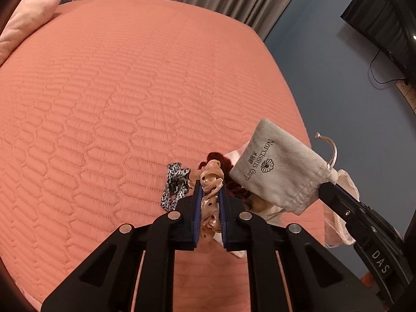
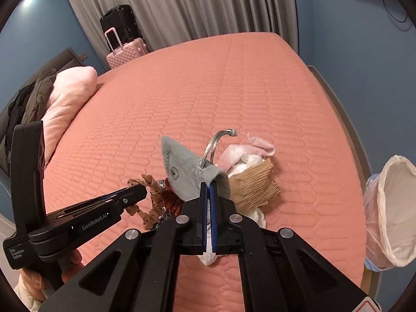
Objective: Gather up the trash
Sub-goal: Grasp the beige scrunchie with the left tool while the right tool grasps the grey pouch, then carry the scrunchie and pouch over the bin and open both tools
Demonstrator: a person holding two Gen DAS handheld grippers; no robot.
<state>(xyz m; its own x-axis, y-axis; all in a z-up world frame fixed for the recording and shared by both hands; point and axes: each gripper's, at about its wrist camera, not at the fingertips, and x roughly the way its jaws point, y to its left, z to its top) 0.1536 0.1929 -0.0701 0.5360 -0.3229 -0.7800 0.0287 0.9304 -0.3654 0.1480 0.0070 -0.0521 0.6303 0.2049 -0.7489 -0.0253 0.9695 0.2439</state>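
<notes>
Salmon quilted bedspread (image 1: 130, 91) fills both views, grey curtains (image 2: 169, 5) behind it; our left gripper (image 1: 210, 184) pinches a beige spotted scrunchie (image 1: 212, 179) between its blue pads; our right gripper (image 2: 208, 186) clamps the drawstring end of a grey pouch (image 2: 182, 166), lifted off the bed; beside the scrunchie lie a leopard-print scrunchie (image 1: 174, 186) and a dark red one (image 1: 221, 159); crumpled tissues and brown paper (image 2: 256, 184) sit just behind; 1 lined bin (image 2: 390, 213) stands off the bed's right edge.
</notes>
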